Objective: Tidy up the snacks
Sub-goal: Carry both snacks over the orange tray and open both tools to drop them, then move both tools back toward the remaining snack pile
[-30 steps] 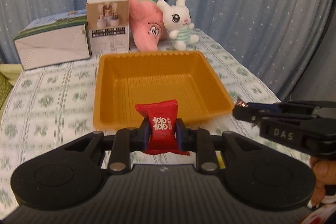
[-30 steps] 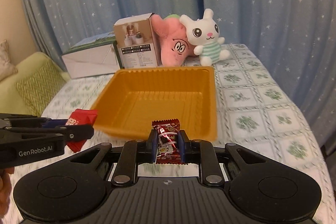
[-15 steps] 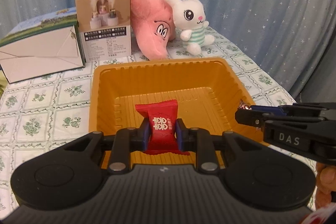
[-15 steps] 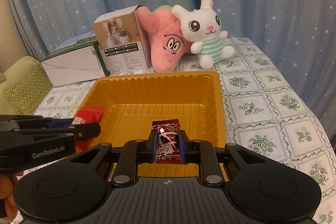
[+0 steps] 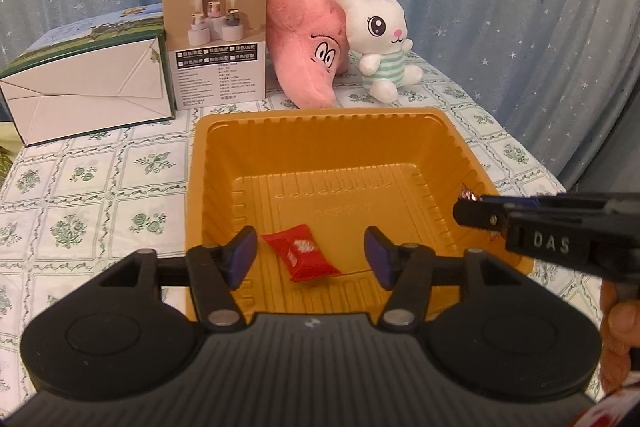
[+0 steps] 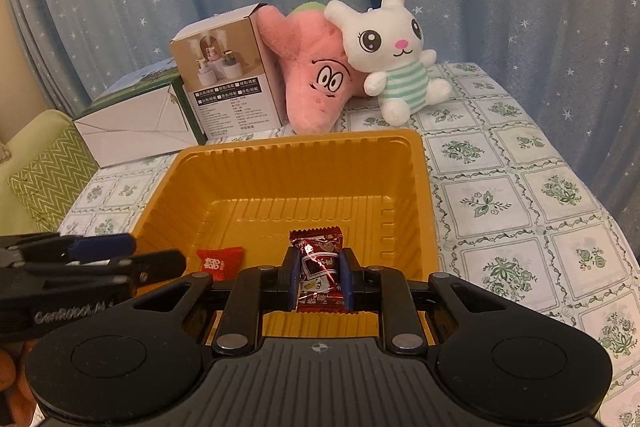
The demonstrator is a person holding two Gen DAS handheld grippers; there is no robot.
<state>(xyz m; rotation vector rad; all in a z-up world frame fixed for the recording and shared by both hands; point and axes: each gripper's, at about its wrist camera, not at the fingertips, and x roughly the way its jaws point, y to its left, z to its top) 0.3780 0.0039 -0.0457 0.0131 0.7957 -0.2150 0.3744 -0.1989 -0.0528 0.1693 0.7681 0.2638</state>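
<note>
An orange plastic tray (image 5: 452, 143) sits on the patterned tablecloth and also shows in the right wrist view (image 6: 420, 187). A red candy packet (image 5: 302, 257) lies loose on the tray floor near its front, and shows in the right wrist view (image 6: 219, 262). My left gripper (image 5: 310, 257) is open and empty above the tray's front edge, the packet between its spread jaws. My right gripper (image 6: 319, 279) is shut on a dark red foil candy (image 6: 318, 259), held over the tray's front right part; it shows from the side in the left wrist view (image 5: 476, 213).
At the table's back stand a white and green box (image 5: 88, 87), a tall product box (image 5: 218, 35), a pink plush (image 5: 310, 43) and a white rabbit plush (image 5: 384, 35). A blue starred curtain hangs behind. A green cushion (image 6: 44, 175) lies left of the table.
My left gripper has opened and the red packet has dropped onto the tray floor. Both grippers have moved forward over the tray. The right gripper still holds its foil candy.
</note>
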